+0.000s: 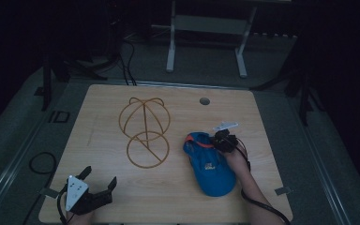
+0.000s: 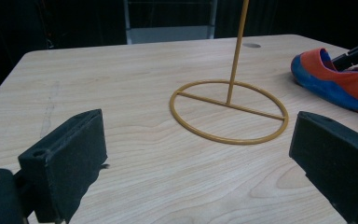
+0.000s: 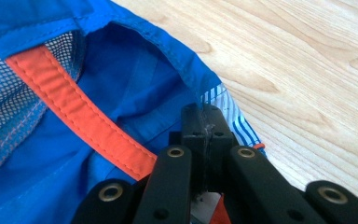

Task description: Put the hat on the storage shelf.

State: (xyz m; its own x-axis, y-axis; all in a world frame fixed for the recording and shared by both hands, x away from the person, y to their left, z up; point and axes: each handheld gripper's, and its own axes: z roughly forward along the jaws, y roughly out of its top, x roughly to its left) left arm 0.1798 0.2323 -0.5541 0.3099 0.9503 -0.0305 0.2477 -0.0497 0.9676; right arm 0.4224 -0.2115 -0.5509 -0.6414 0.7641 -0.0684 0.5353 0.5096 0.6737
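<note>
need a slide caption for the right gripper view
Right gripper, jaws shut on the rim of a blue fabric cap with orange band, above a light wooden table.

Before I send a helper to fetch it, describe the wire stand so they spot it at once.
On the wooden table, look left of the blue cap. The wire stand has a flat ring base, an upright rod and a dome of hoops, all thin golden wire.

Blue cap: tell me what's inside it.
The blue cap shows blue lining, an orange band and mesh at the left. The right gripper is clamped on its rim, jaws shut. The space deeper in, under the crown, is covered by fabric.
</note>
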